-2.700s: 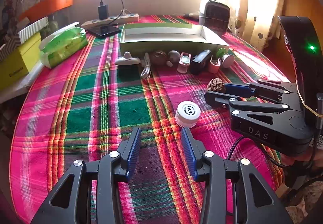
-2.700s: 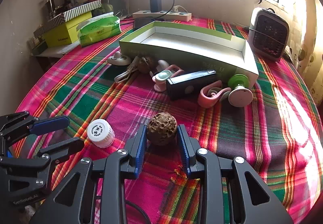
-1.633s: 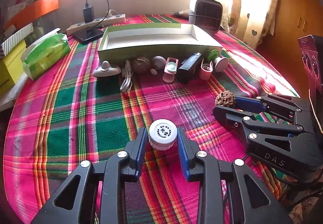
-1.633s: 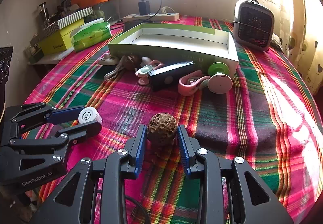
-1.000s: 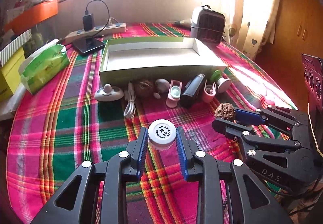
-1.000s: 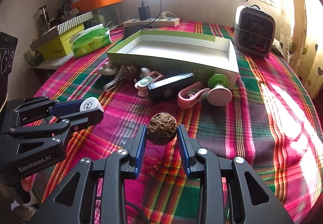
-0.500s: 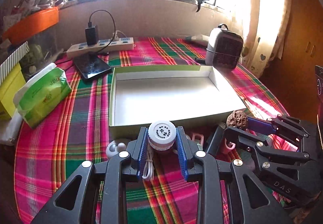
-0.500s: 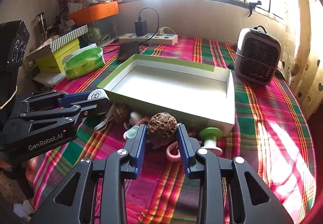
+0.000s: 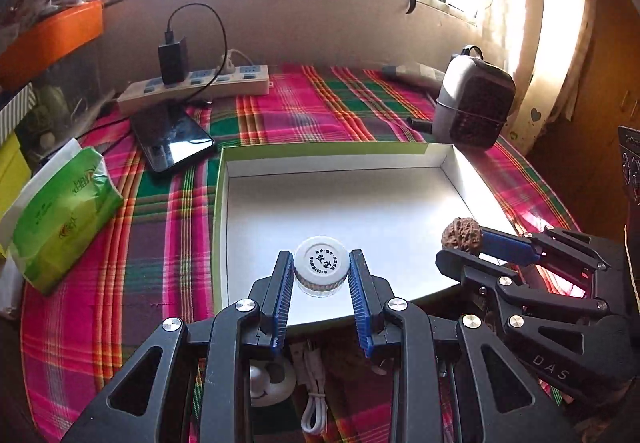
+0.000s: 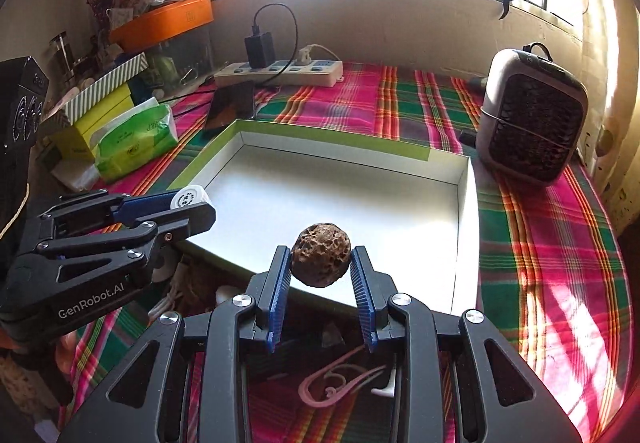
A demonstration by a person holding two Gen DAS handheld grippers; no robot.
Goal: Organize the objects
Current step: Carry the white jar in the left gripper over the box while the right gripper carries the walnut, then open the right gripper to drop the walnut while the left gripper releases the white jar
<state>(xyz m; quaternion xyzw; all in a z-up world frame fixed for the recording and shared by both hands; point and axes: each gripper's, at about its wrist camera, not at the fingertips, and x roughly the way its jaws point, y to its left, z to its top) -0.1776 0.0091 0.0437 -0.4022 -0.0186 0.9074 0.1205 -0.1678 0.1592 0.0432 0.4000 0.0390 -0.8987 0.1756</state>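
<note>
A green tissue pack (image 9: 60, 219) lies on the plaid cloth, far left. The left gripper (image 9: 322, 275) pinches a white jar (image 9: 322, 269) above the near part of the open box (image 9: 224, 203). The right gripper (image 10: 320, 263) pinches a brown walnut (image 10: 321, 260) over the box's near edge. A small heater (image 10: 530, 115) stands far right.

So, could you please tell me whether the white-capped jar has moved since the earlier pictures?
Yes. The white-capped jar, held by the left gripper, went from the tablecloth up and forward, over the green tray.
</note>
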